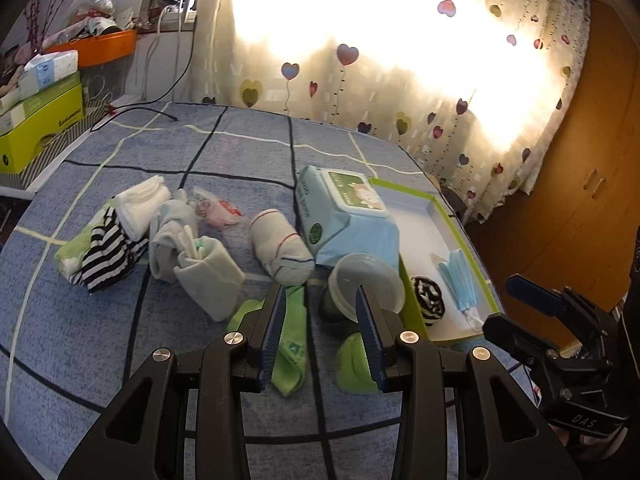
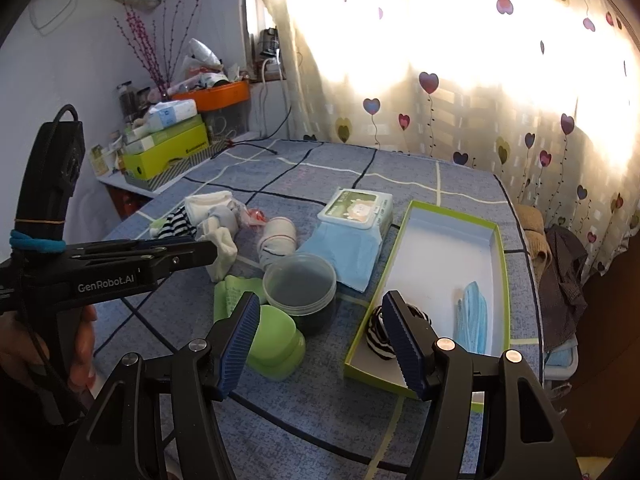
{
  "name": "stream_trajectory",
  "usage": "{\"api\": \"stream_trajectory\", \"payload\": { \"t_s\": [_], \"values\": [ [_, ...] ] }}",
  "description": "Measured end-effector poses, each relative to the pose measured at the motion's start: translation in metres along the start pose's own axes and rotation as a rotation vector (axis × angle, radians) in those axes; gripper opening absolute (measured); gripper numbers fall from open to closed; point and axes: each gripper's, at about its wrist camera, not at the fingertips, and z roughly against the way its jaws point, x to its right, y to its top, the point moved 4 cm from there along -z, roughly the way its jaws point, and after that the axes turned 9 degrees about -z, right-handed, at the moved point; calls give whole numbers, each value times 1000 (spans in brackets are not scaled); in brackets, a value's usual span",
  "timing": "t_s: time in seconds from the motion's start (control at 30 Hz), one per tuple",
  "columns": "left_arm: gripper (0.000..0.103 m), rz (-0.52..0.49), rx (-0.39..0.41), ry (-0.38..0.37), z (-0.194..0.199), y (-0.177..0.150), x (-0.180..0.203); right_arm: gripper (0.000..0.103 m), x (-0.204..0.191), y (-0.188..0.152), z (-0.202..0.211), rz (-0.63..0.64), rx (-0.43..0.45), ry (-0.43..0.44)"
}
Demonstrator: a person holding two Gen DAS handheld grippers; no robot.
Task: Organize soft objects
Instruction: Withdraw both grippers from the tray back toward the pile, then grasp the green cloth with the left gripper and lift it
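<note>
A shallow green-rimmed box (image 2: 496,276) lies on the blue checked bedspread (image 2: 320,408); inside are a rolled black-and-white striped sock (image 2: 376,338) and blue face masks (image 2: 472,316). My right gripper (image 2: 320,304) hovers open and empty between that box and a clear jar (image 2: 300,288). In the left wrist view, my left gripper (image 1: 322,296) is open and empty over a green cloth (image 1: 294,344) and the jar (image 1: 368,280). Beyond lie a grey rolled sock (image 1: 280,252), pale socks (image 1: 208,272), a striped sock (image 1: 104,256), a white cloth (image 1: 142,204) and a wet-wipes pack (image 1: 344,216).
A green soft case (image 2: 276,340) lies by the jar. Stacked boxes (image 1: 40,120) and an orange bin (image 1: 104,46) crowd a shelf left of the bed. A heart-print curtain (image 1: 360,60) hangs behind, a wooden wardrobe (image 1: 592,180) stands at right, and clothes (image 2: 560,272) pile past the bed's right edge.
</note>
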Motion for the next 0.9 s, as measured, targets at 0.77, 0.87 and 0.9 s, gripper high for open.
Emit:
{"api": "stream_trajectory", "payload": {
  "t_s": [0.77,0.87,0.9],
  "values": [
    [49,41,-211,33,-69,-48,-31,64,-4,0,-26,16,-47,26],
    [50,23,-226,38,-78,-50,-25,64,-4,0,-29,19,-51,28],
    [52,11,-227,46,-79,-50,-23,64,-4,1,-30,19,-53,28]
  ]
}}
